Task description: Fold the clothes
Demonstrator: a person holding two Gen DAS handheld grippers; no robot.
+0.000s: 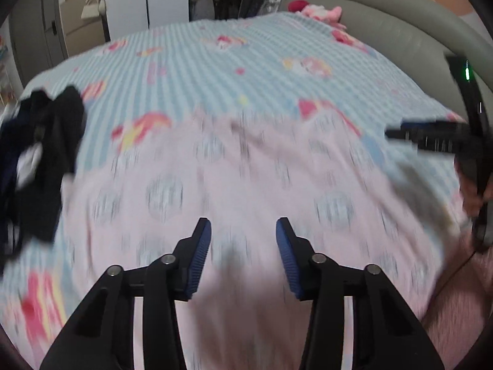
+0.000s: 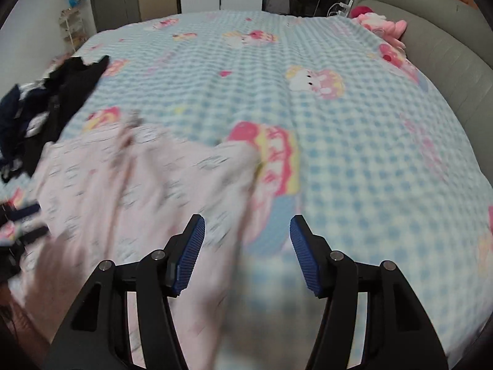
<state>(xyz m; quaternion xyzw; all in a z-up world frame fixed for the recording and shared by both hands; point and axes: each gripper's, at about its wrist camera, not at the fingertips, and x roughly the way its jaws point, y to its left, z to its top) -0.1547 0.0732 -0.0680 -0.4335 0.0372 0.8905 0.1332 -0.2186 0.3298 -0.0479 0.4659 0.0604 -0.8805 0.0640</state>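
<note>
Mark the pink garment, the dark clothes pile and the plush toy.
pink garment point(image 1: 246, 185), left wrist view, middle of its spread cloth
dark clothes pile point(image 2: 67, 92), right wrist view, black top piece
pink plush toy point(image 2: 382, 24), right wrist view, its body

Bedspread point(image 2: 354, 141): pale blue-and-white check with pink, yellow and white cartoon motifs. On it, pale pink garment point(image 1: 246, 191) with blurred grey round prints. At bedspread's left edge, black and navy clothes heap point(image 1: 40, 160). Headboard point(image 2: 443, 46) grey-green. Gripper pads point(image 1: 201, 256) blue.
</note>
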